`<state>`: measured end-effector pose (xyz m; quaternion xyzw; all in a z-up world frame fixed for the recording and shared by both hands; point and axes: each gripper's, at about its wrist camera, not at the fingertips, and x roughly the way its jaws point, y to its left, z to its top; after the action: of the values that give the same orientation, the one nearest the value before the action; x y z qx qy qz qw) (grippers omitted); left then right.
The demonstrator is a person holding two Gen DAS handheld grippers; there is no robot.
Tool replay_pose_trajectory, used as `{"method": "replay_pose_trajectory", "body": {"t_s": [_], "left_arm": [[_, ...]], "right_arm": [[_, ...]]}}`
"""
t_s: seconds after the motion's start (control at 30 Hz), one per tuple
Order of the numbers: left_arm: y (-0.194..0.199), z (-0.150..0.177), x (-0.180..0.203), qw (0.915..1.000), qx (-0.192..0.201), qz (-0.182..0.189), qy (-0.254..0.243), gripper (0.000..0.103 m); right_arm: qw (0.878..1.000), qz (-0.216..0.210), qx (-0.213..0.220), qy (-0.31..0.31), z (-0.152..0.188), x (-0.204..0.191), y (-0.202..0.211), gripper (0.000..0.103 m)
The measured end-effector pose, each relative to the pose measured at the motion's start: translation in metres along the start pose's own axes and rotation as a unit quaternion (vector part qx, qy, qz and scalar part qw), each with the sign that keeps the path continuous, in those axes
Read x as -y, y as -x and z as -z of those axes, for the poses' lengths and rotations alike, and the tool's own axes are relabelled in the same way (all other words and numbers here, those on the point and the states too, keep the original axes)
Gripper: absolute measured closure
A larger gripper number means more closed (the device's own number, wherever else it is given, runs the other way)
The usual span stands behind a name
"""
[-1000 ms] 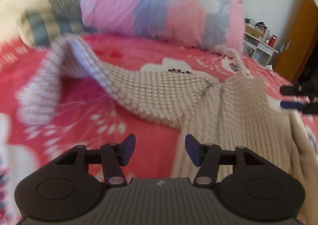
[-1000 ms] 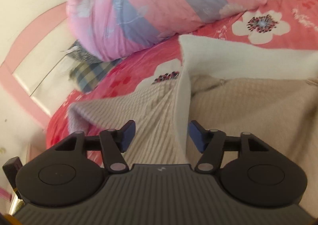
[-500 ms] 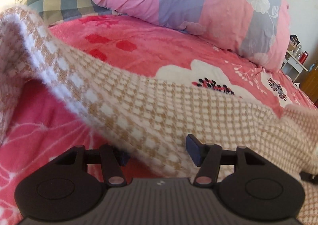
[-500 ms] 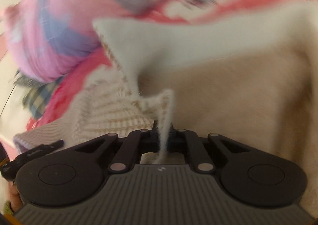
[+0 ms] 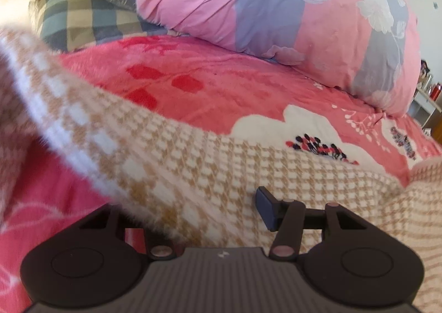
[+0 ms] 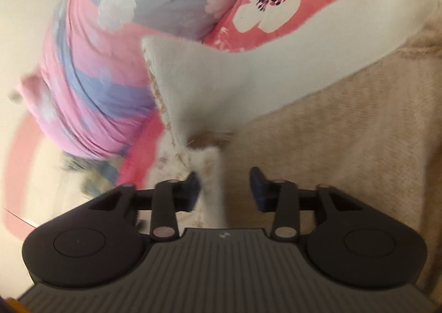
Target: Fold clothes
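A beige-and-white knit sweater [image 5: 221,152] lies spread on the bed. In the left wrist view a raised fold of it drapes across my left gripper [image 5: 221,205], hiding the left finger; the right finger [image 5: 266,208] rests against the knit. Its jaws are closing slightly with cloth between them, without a firm pinch. In the right wrist view the sweater's beige body [image 6: 331,133] and white fleecy lining [image 6: 221,78] fill the frame. My right gripper [image 6: 225,184] is opening, and a bunched edge of the sweater [image 6: 210,174] stands loose between its fingers, beside the left one.
The sweater lies on a pink floral bedspread [image 5: 207,86]. A rolled pink-and-grey floral duvet [image 5: 276,8] and a checked pillow [image 5: 83,17] sit at the head of the bed. A shelf with a red bottle [image 5: 433,91] stands far right.
The right gripper, shut on the sweater's edge half a second ago, has opened and rolled, leaving the cloth loose. The left gripper slid in under the sweater's fold, which now covers its left finger.
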<state>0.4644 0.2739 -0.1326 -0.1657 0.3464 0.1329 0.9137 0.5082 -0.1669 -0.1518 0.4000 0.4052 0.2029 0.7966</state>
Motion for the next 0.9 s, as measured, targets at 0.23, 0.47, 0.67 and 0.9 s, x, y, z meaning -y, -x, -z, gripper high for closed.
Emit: {"method": "replay_pose_trajectory", "body": {"t_s": [0.23, 0.47, 0.67, 0.9], "left_arm": [[-0.006, 0.009, 0.02, 0.9971, 0.038, -0.037, -0.054, 0.064], [0.001, 0.007, 0.025, 0.9915, 0.103, -0.064, -0.047, 0.097], [0.017, -0.004, 0.024, 0.9766, 0.182, -0.095, -0.065, 0.097], [-0.002, -0.004, -0.001, 0.9792, 0.154, -0.132, -0.012, 0.097]], "right_arm": [[0.999, -0.013, 0.038, 0.037, -0.017, -0.019, 0.021, 0.036], [0.998, 0.042, 0.02, 0.041, -0.034, -0.017, -0.042, 0.052], [0.997, -0.002, 0.057, 0.053, -0.031, -0.024, -0.048, 0.094], [0.995, 0.039, 0.064, 0.064, -0.027, -0.009, -0.056, 0.095]]}}
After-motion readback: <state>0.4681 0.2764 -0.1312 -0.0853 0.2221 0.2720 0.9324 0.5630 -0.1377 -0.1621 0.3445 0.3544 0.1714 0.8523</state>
